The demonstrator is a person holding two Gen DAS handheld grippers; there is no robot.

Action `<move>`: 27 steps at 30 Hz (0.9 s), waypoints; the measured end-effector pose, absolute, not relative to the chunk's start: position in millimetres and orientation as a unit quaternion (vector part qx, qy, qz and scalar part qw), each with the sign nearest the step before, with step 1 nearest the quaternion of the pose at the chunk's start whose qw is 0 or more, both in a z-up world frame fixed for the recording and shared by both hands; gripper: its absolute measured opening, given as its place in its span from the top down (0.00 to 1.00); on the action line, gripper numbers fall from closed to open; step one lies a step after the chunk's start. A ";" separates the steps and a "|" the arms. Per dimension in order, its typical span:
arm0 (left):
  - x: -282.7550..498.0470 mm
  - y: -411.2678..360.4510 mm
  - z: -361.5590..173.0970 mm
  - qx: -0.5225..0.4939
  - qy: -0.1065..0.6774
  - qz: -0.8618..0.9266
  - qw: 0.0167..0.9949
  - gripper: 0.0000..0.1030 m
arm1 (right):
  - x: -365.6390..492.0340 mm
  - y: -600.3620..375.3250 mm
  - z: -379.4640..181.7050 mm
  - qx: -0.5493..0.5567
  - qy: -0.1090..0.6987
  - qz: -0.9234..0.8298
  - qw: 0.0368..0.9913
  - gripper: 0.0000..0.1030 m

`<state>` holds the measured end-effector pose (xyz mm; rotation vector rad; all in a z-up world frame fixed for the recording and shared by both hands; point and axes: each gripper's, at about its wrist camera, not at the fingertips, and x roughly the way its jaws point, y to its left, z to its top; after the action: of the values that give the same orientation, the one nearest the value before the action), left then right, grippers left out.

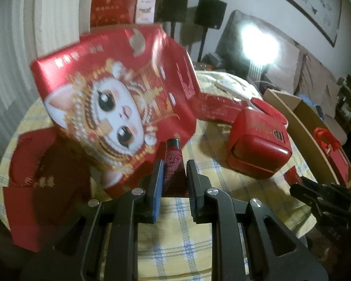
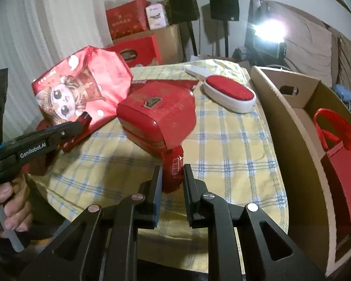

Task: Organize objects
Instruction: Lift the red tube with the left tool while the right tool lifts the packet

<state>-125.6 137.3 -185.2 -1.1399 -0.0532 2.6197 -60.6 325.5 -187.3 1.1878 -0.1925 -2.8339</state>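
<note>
Tabletop (image 2: 234, 145) under a yellow-and-blue plaid cloth carries most of the red items. Open cardboard box (image 2: 292, 126) stands just beside its right edge, with a red gift bag (image 2: 344, 161) inside. Red cat-print bag (image 1: 100, 107) is tilted up at the left of the tabletop, crumpled, its lower edge resting on flat red packaging. Red rounded case (image 2: 161, 117) sits mid-tabletop, beside the cat-print bag. White-and-red lint brush (image 2: 231, 96) lies farther back, near the box, apart from the case. Left gripper (image 1: 173, 166) is clamped on a small dark-red tube (image 1: 174, 161), cap pointing forward toward the cat-print bag. Right gripper (image 2: 172, 171) has its jaws closed on a small red packet (image 2: 173, 171) at the near end of the case; whether the packet touches the case cannot be told.
</note>
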 end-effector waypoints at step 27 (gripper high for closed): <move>-107.9 120.9 -127.6 -0.298 0.003 0.950 0.091 0.83 | -52.5 332.9 -134.2 0.271 -0.010 -0.959 0.079 0.85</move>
<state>-107.9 120.9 -127.6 -0.8861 0.0094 2.8227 -52.5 332.9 -134.2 0.8101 -0.0306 -2.8711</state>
